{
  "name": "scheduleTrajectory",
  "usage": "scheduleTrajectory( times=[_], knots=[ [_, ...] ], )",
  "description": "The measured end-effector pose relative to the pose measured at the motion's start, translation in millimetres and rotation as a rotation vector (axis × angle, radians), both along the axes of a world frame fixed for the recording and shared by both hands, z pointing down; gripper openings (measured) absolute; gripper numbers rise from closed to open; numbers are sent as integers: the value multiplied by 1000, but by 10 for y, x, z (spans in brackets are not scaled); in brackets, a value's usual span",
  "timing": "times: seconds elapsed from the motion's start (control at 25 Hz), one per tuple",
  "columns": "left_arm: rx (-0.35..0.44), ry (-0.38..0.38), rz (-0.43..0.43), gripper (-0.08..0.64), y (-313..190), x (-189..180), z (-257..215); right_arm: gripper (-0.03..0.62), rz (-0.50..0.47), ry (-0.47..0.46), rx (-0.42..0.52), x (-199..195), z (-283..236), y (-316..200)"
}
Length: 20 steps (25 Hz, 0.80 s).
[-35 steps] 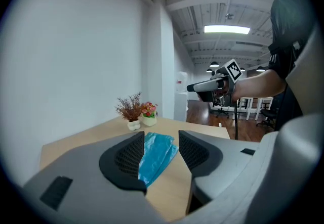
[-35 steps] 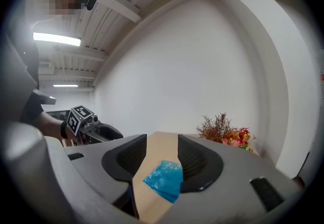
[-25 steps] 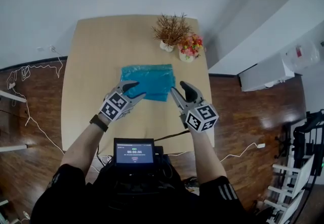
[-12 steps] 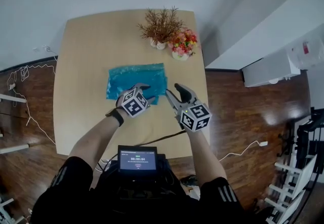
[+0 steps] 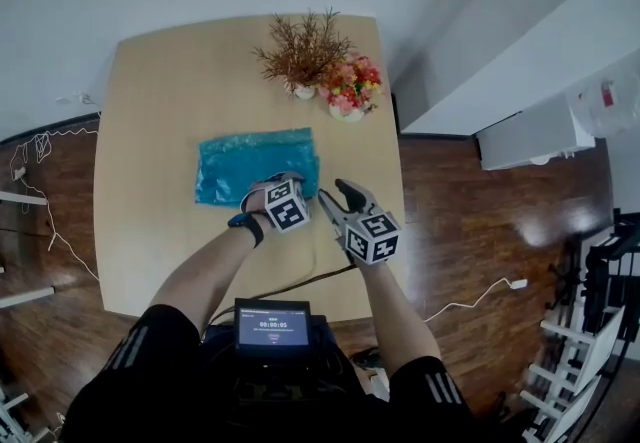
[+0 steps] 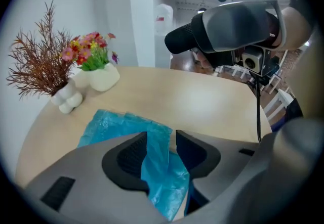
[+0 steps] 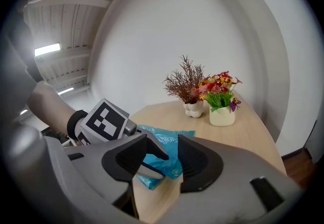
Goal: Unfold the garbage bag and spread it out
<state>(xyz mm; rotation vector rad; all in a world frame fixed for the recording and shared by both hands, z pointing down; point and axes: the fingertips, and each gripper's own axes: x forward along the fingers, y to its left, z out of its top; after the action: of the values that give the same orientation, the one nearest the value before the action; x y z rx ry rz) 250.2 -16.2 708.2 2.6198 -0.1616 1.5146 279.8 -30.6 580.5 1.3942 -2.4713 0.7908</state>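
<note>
Garbage bag [image 5: 255, 163], blue and folded into a flat rectangle, lies mid-tabletop, its near right corner at my left gripper [image 6: 162, 141]. Those jaws are closing with a fold of the blue film standing between them. One pad touches it and a sliver of gap shows at the other, so I don't count it gripped yet. My right gripper [image 7: 172, 153] hovers just beside, jaws half apart and empty.

I reckon the trick is to catch only the top layer and let the pinch finish before lifting. Then I would peel away while the right jaws pin or take the opposite edge. Thin film will likely slip or cling.

The tabletop [image 5: 150, 111] is pale wood with free room to the left. A vase of dry twigs [image 5: 298, 53] and a flower pot [image 5: 347, 91] stand at the far edge, near the bag. Dark plank floor [image 5: 470, 201] and cables [image 5: 40, 146] surround it.
</note>
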Motion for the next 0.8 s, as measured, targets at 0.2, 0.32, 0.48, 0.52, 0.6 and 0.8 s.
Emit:
scheduleTrajectory(
  times=[0.2, 0.32, 0.48, 0.52, 0.6, 0.8],
  knots=[
    [-53, -42, -7, 187, 9, 8, 240, 210, 23, -10, -10, -4, 96, -24],
    [-85, -44, -24, 135, 20, -21, 314, 210, 29, -16, -10, -31, 119, -33],
    [-121, 7, -71, 40, 14, -6, 278, 210, 34, -19, -8, -53, 122, -40],
    [-132, 25, -80, 21, 12, -4, 249, 210, 36, -19, -7, -56, 112, -45],
    [-162, 70, -112, 11, -7, -17, 150, 210, 41, -18, -4, -60, 87, -53],
    [-207, 232, -241, 0, -188, -83, -174, 210, 55, -7, -15, -65, 116, -61]
  ],
)
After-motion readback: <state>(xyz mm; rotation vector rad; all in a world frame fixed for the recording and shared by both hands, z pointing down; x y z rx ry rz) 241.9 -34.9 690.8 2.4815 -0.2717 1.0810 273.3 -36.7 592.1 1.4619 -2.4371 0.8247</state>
